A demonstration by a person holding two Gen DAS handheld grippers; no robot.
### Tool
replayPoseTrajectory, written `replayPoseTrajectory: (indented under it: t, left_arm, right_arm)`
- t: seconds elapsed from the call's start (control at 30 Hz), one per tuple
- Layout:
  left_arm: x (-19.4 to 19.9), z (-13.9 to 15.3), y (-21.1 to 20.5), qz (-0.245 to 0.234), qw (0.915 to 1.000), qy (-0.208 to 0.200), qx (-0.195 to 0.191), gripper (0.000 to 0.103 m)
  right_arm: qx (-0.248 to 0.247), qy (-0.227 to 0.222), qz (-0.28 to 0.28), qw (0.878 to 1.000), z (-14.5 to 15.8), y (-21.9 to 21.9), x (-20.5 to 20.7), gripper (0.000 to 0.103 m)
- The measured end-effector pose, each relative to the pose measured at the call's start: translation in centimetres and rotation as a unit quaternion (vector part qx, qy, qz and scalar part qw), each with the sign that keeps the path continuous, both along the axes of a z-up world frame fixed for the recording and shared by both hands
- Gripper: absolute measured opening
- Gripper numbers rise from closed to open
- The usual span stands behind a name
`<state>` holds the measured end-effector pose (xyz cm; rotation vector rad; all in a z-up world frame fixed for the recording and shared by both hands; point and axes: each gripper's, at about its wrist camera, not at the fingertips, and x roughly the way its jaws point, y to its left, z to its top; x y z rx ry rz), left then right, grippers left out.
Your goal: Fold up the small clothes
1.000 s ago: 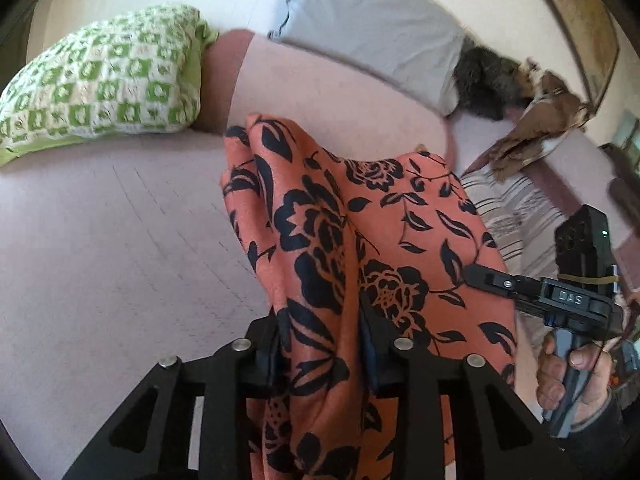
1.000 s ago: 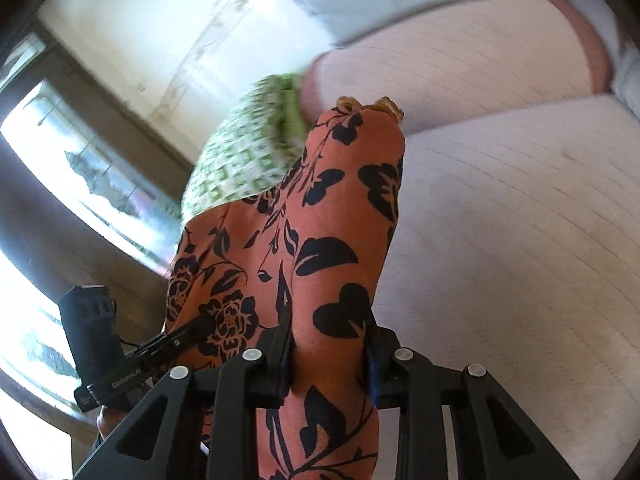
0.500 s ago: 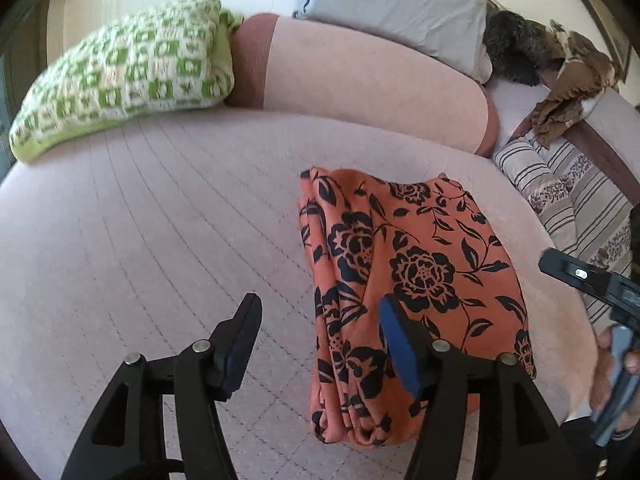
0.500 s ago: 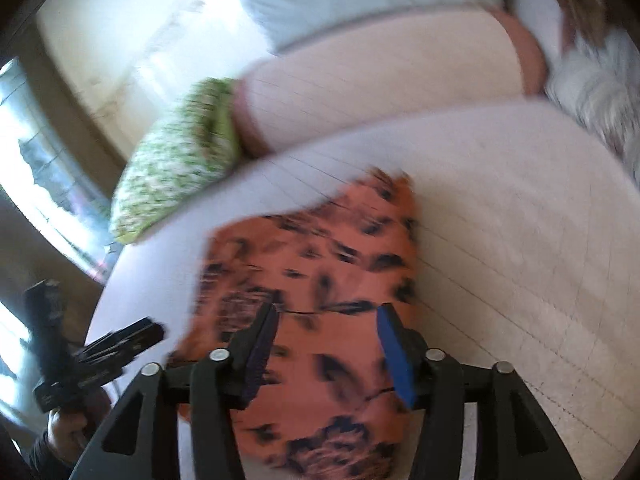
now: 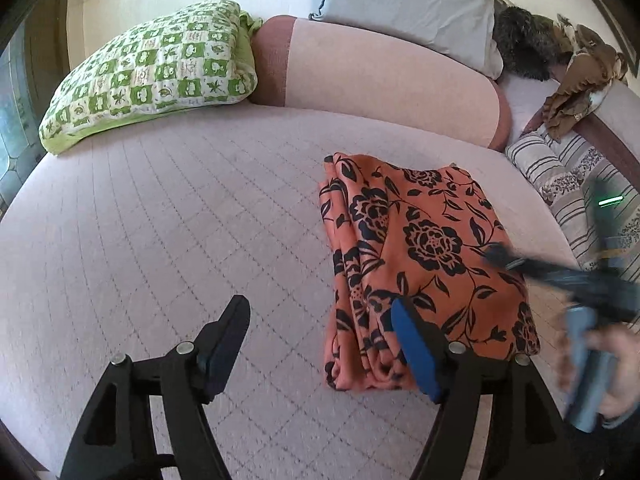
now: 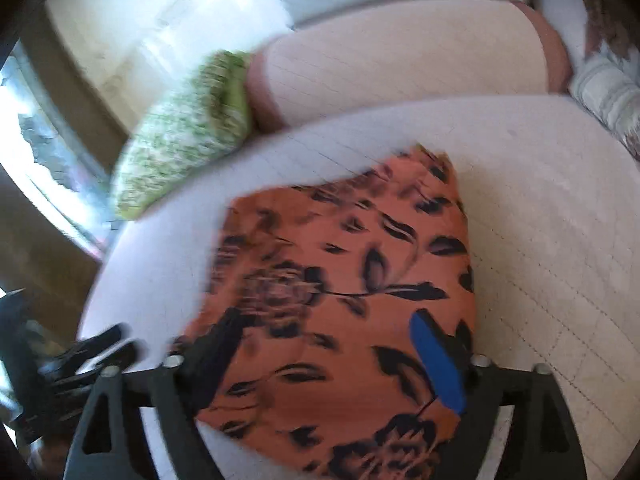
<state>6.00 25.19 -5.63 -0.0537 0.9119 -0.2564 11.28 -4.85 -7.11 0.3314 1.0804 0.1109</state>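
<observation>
A folded orange cloth with black flowers (image 5: 420, 248) lies flat on the pink quilted seat (image 5: 180, 208). My left gripper (image 5: 320, 306) hovers at the cloth's near left corner. Its jaws are opening and nothing is gripped; the blue-padded right finger (image 5: 412, 352) overlaps the cloth's edge. My right gripper (image 6: 326, 320) hangs just over the cloth (image 6: 340, 272), its jaws opening wide with the fabric lying loose beneath them. In the left wrist view the right gripper (image 5: 552, 276) shows blurred over the cloth's right side, held by a hand (image 5: 612, 364).
A green checked pillow (image 5: 152, 68) and a pink bolster (image 5: 380, 80) line the back of the seat, with a grey pillow (image 5: 408, 4) behind. A striped cushion (image 5: 568, 184) and crumpled brown fabric (image 5: 576, 80) sit at the right. A bright window (image 6: 24, 140) is on the left.
Both grippers released the orange cloth, which now lies folded on the seat instead of hanging. Both pairs of jaws have spread wide, and the left gripper has shifted left off the cloth.
</observation>
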Motion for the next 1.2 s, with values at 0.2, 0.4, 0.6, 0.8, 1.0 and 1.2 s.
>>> replayPoseTrajectory:
  t: [0.2, 0.4, 0.6, 0.8, 1.0, 1.2]
  left_arm:
    - [-1.1, 1.0, 0.2, 0.003, 0.9999, -0.008, 0.010, 0.074]
    - [-4.0, 2.5, 0.0, 0.007, 0.9996, -0.025, 0.009, 0.082]
    - [-8.2, 2.8, -0.5, 0.029, 0.9988, -0.029, 0.026, 0.088]
    - [-11.2, 5.0, -2.5, 0.029, 0.9980, -0.043, 0.037, 0.089]
    - [-12.6, 7.9, -3.5, 0.035, 0.9966, -0.069, 0.028, 0.103]
    - [-13.0, 9.1, -4.4, 0.040, 0.9961, -0.068, 0.040, 0.103]
  right_arm:
    - [0.014, -0.037, -0.022, 0.999, 3.7, 0.3, -2.0, 0.089]
    - [-0.006, -0.070, -0.001, 0.998, 6.6, 2.7, -8.1, 0.089]
    - [-0.083, -0.063, 0.004, 0.995, 6.5, 4.2, -14.9, 0.089]
    - [-0.151, -0.074, 0.011, 0.986, 7.8, 4.8, -18.5, 0.103]
    - [-0.170, -0.084, -0.003, 0.982, 9.6, 3.9, -19.4, 0.103]
    - [-0.182, -0.100, -0.015, 0.978, 10.9, 3.7, -19.6, 0.103]
